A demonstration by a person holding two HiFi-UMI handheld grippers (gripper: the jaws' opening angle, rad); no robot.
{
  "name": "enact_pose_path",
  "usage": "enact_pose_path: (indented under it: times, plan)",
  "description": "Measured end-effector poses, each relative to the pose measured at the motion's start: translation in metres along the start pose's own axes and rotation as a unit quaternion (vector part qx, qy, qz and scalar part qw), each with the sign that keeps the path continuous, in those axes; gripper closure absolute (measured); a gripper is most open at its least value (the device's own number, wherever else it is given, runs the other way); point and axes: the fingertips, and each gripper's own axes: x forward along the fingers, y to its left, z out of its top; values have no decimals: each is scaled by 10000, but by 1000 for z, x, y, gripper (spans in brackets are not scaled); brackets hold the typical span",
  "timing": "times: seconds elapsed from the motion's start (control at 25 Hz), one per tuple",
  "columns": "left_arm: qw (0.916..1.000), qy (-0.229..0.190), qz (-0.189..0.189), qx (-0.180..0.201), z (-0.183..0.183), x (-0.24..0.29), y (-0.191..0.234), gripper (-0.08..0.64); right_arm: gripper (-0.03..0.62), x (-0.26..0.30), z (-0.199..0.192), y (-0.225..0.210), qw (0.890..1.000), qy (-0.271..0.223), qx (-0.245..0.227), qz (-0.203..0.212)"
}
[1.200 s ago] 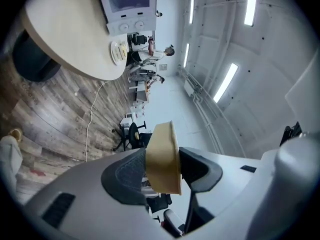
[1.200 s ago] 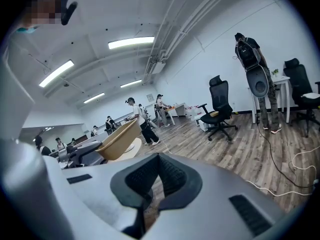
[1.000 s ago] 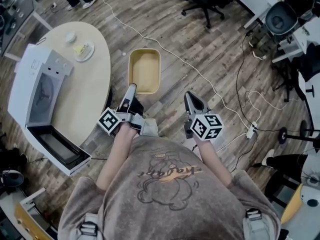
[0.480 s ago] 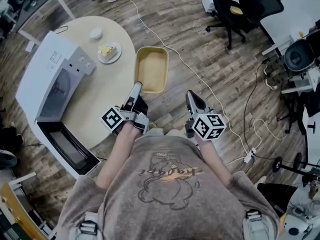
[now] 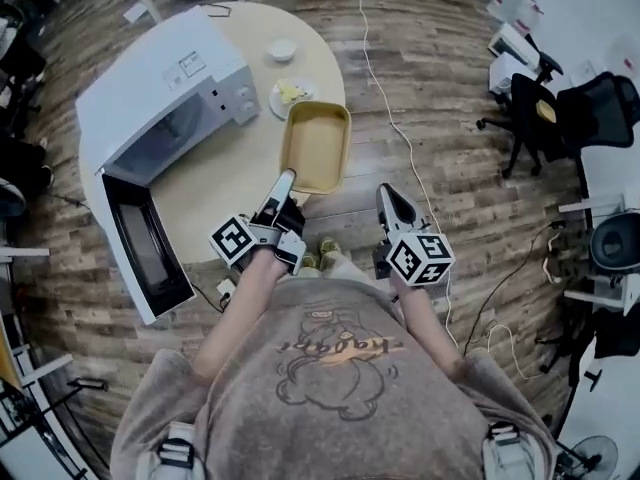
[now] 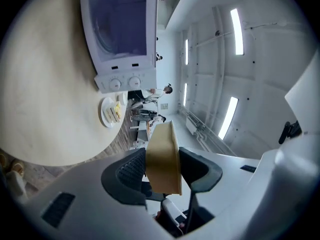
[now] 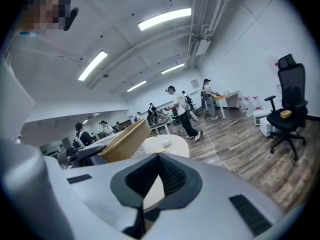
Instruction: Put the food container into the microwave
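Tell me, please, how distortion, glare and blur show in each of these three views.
Head view: fisheye bends the floorboards; even light, sharp. Left gripper view: dark round border, ceiling strip lights blown out, food container sharp. Right gripper view: same border, strip lights glare, ceiling pipes bowed.

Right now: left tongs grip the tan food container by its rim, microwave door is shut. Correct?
No. The left tongs do grip the food container by its rim, but the microwave door stands open, not shut; the head view shows it.
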Motion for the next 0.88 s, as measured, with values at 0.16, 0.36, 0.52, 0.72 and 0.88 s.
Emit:
enact_pose_path:
  times: [0.16, 0.36, 0.52, 0.72, 0.88]
  plan:
    - [9974, -686, 179, 90, 33, -19, 4, 345, 592, 48, 7, 22, 9972, 254, -244, 664]
    - [9869, -1567, 337, 161, 67, -50, 9, 345, 592, 93, 5, 52, 9869, 571, -446, 1439]
    - [9720, -2290, 489, 186, 85, -81, 12, 345, 592, 123, -3, 78, 9729, 873, -592, 2056]
    - [9450, -3211, 585, 203, 98, -124, 10, 345, 592, 150, -15, 119, 9480, 1180, -795, 2846]
    - [9269, -3694, 644, 182, 99, -151, 10, 345, 592, 160, -24, 147, 9303, 1342, -901, 3292]
